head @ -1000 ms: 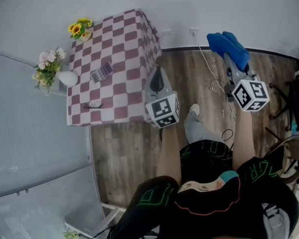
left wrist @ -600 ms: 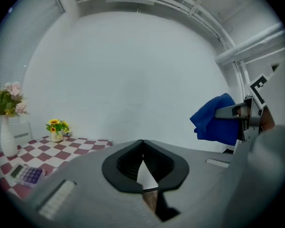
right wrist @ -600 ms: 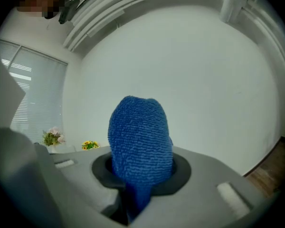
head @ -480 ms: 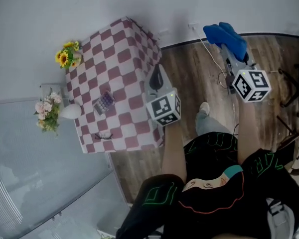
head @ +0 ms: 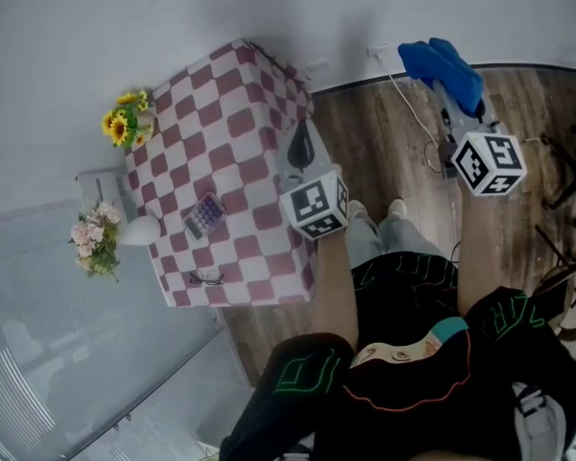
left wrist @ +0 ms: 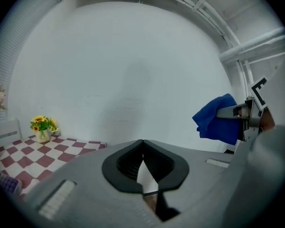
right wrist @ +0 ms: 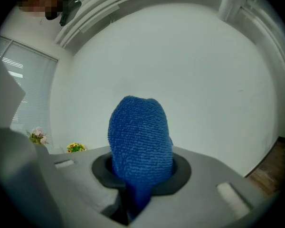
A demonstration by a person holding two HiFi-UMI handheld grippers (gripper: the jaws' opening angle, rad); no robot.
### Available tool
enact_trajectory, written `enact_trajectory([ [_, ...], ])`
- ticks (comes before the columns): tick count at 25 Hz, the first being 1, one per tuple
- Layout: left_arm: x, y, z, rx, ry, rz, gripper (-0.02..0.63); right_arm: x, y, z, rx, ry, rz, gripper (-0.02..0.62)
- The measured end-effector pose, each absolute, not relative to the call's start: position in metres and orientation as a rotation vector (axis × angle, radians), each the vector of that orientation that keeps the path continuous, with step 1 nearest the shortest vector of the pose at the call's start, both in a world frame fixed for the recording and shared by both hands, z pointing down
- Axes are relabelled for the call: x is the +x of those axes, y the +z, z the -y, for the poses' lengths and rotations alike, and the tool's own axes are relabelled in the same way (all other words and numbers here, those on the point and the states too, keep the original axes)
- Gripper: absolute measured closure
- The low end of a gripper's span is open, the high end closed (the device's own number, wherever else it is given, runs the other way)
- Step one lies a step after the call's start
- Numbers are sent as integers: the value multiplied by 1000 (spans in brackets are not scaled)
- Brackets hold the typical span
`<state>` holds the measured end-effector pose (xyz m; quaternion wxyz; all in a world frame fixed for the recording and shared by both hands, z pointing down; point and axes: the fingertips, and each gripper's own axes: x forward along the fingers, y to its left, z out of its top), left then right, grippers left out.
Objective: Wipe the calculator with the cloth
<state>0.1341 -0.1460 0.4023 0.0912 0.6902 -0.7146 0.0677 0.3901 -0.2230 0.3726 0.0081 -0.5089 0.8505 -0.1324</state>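
Note:
The calculator [head: 206,215] lies flat on the red-and-white checked table [head: 240,104], near its left side. My left gripper [head: 300,142] hovers over the table's right edge, apart from the calculator. Its jaws are shut, tips touching with nothing between them [left wrist: 142,142]. My right gripper [head: 453,99] is out over the wooden floor, well right of the table, shut on the blue cloth [head: 442,70]. The cloth [right wrist: 140,141] stands bunched up out of the jaws and hides their tips. From the left gripper view the blue cloth [left wrist: 218,118] hangs at the right.
A pair of glasses [head: 207,279] lies near the table's front edge. Sunflowers [head: 123,121] stand at the back left, pink flowers [head: 96,238] and a white vase [head: 139,230] beside the table. A white cable [head: 408,104] runs over the floor by the wall.
The view has swung, so the table sits more upright in frame and closer to the person's legs. Both grippers keep their places in view; the cloth stays held.

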Motion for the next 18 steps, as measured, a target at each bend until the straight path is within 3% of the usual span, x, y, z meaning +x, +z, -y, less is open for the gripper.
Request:
enact_trajectory([
  [10, 109, 407, 217, 2072, 156, 2054, 597, 377, 366, 281, -1711, -386, -2635, 504],
  [18, 11, 435, 236, 1865, 139, 2147, 595, 257, 380, 336, -1510, -413, -2825, 503],
])
